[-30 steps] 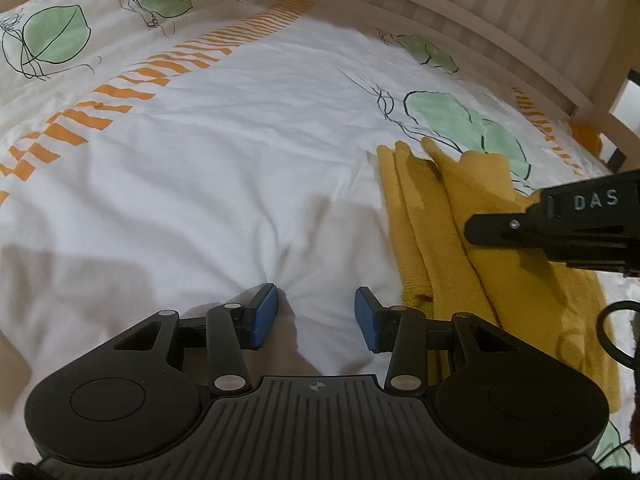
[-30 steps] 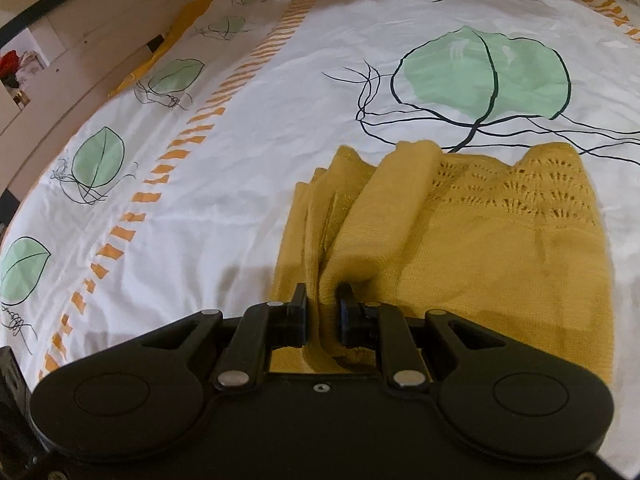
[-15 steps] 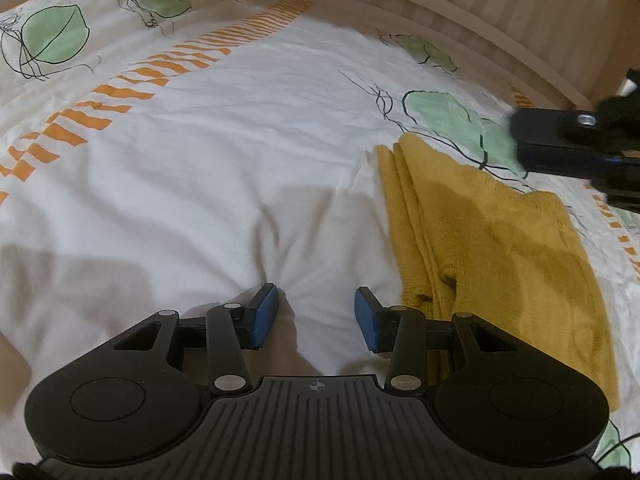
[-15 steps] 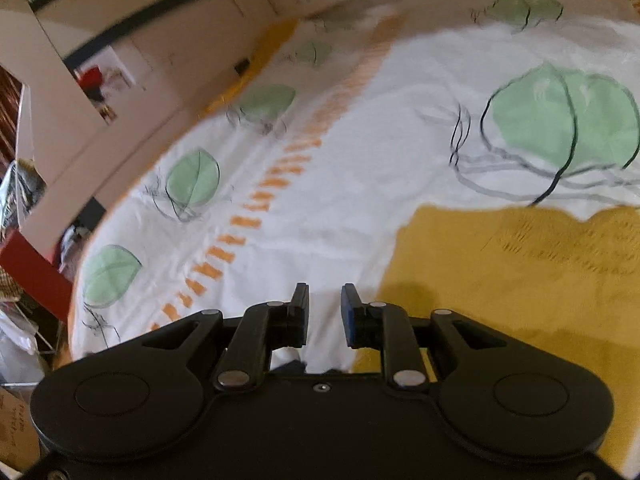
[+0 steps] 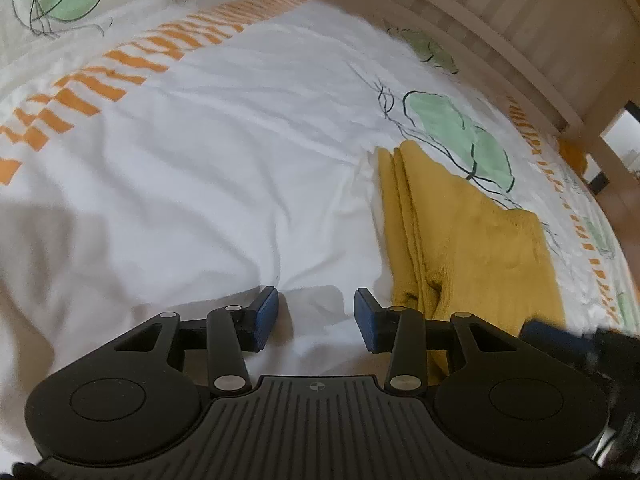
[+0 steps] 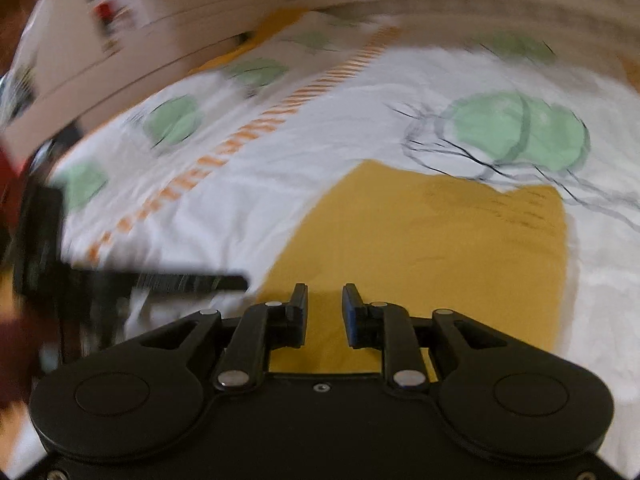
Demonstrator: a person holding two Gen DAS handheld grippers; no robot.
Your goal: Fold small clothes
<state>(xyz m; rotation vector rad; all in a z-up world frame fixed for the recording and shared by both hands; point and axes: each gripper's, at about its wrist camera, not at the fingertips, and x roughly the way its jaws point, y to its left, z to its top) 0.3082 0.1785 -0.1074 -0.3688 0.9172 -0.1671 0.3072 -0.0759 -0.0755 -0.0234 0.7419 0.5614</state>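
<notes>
A yellow knitted garment (image 5: 472,240) lies folded flat on the bed, with its layered edges toward the left in the left wrist view. My left gripper (image 5: 316,308) hovers open over the white cover just left of the garment, with nothing between its blue pads. In the right wrist view my right gripper (image 6: 325,300) hangs above the near edge of the garment (image 6: 440,240). Its jaws stand a little apart and hold nothing. The picture there is blurred by motion. The right gripper (image 5: 560,336) also shows as a dark blur at the lower right of the left wrist view.
The bed cover (image 5: 200,184) is white with green leaf prints and orange striped bands. A slatted wooden bed frame (image 5: 520,32) runs along the far side. Pale boards and boxes (image 6: 120,40) stand beyond the bed's left edge.
My right gripper let go of the yellow fold, which now lies flat, and it swung away over the garment. The left gripper has hardly moved.
</notes>
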